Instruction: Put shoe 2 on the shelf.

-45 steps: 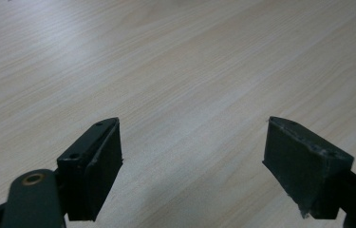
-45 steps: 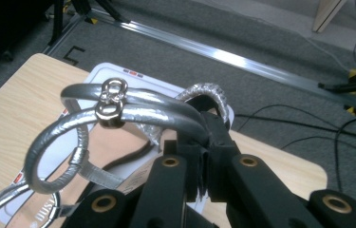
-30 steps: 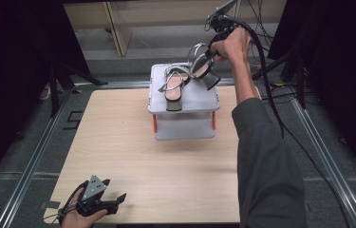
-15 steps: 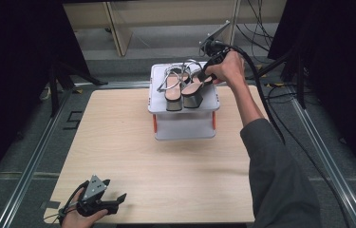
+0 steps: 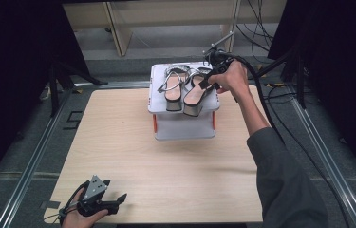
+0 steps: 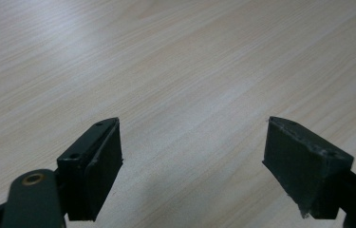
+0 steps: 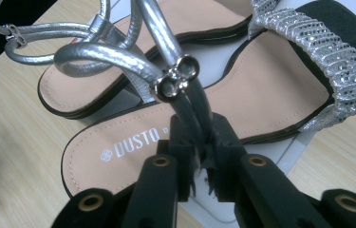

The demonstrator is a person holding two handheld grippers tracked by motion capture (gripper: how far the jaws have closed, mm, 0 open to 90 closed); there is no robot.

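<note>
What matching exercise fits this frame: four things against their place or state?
Things:
1 left tongs
2 right tongs
3 left sandal
4 white box

States:
A lies flat on the box lid
B stands on the far part of the table
C open over bare wood
D shut on a silver strap

Pairs: 1-C, 2-D, 3-A, 4-B
</note>
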